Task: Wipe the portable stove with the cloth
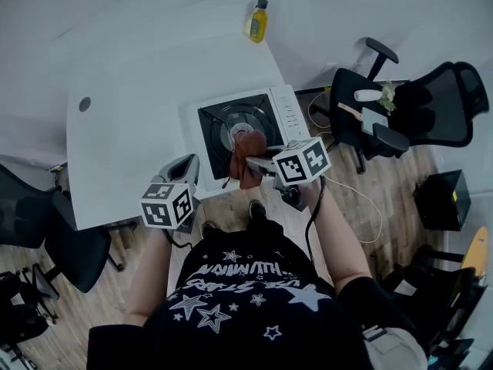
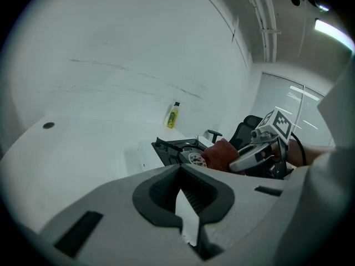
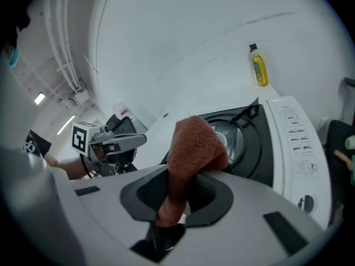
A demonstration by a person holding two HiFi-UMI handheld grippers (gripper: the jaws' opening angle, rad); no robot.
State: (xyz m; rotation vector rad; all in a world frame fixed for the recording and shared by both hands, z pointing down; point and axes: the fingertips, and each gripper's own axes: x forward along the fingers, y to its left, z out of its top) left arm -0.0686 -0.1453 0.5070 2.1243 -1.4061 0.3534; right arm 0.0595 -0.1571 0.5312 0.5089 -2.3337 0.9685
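Note:
The portable stove [image 1: 285, 110] is white with a black burner top and sits at the near edge of the white table [image 1: 131, 99]. My right gripper [image 1: 260, 160] is shut on a brown cloth [image 1: 248, 151], which hangs over the stove's near side, just in front of the burner. In the right gripper view the cloth [image 3: 191, 146] bunches up out of the jaws of my right gripper [image 3: 186, 184], above the stove [image 3: 288, 132]. My left gripper [image 1: 187, 168] hovers left of the stove, off the table's near edge. In its own view my left gripper [image 2: 180, 176] has its jaws together with nothing between them, and the cloth [image 2: 221, 154] and stove [image 2: 172, 148] lie ahead.
A yellow bottle [image 1: 257, 21] stands at the table's far edge behind the stove. A round cable hole [image 1: 84, 104] is at the table's left. Black office chairs [image 1: 431, 102] stand to the right, another chair [image 1: 46, 230] at the left. A cable [image 1: 362, 199] trails on the floor.

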